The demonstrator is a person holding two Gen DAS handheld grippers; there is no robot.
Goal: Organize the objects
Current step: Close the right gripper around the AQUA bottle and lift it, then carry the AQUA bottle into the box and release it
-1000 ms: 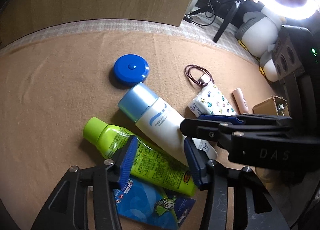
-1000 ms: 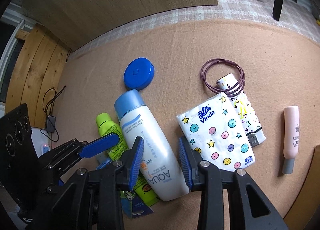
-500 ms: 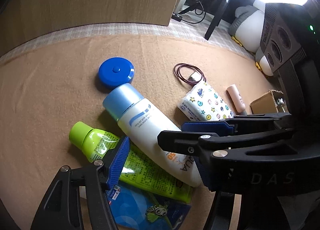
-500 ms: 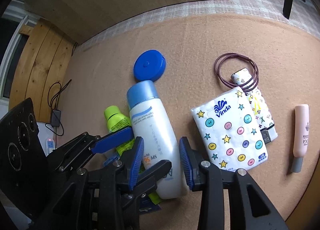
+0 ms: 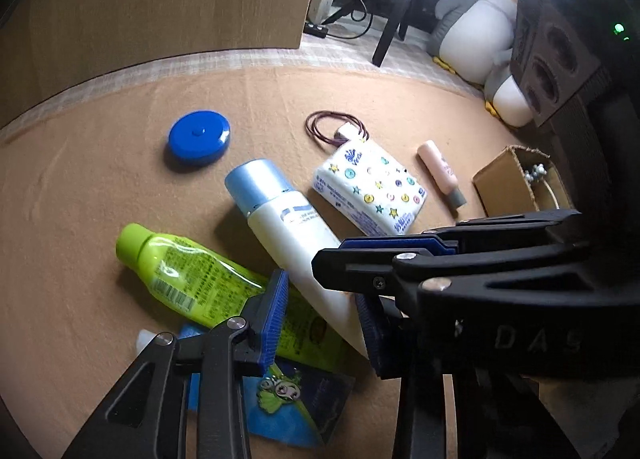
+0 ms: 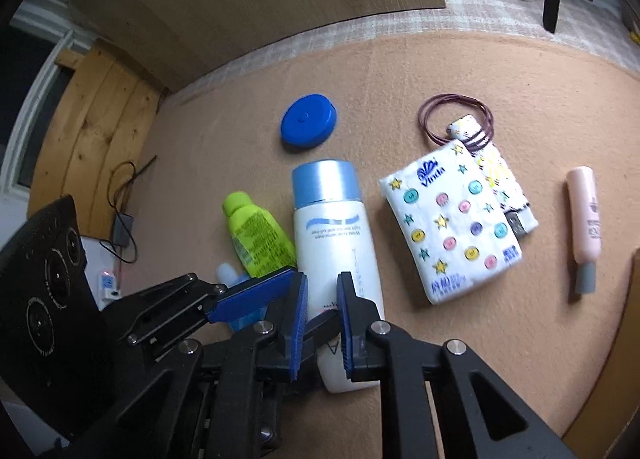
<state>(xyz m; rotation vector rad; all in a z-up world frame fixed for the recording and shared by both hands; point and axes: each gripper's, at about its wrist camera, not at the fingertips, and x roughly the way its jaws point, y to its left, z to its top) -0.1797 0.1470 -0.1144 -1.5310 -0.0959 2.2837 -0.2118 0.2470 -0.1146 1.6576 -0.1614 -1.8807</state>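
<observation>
Both grippers are working the same pile near the front of the tan felt mat. The right gripper is sitting over the lower end of the white tube, its blue pads narrowed so that they are bracketing the tube's tail; whether they are actually pinching it cannot be told, since a sliver of gap shows in the right wrist view. The left gripper is standing spread, one pad over the green tube and the other beside the white tube's crimped end. Judging from this, the step in hand is the pickup of the white tube, with the pile being separated. The next move is likely calling for a firm close and a straight lift, as the white tube is lying partly across the green tube and a blue sachet is lying under both. The two grippers are crowding each other, so a clash is the main risk. Lying around: a blue round case beyond the cap, a tissue pack to the right touching a coiled purple cable, a pink tube farther right, and a cardboard box at the mat's edge.
</observation>
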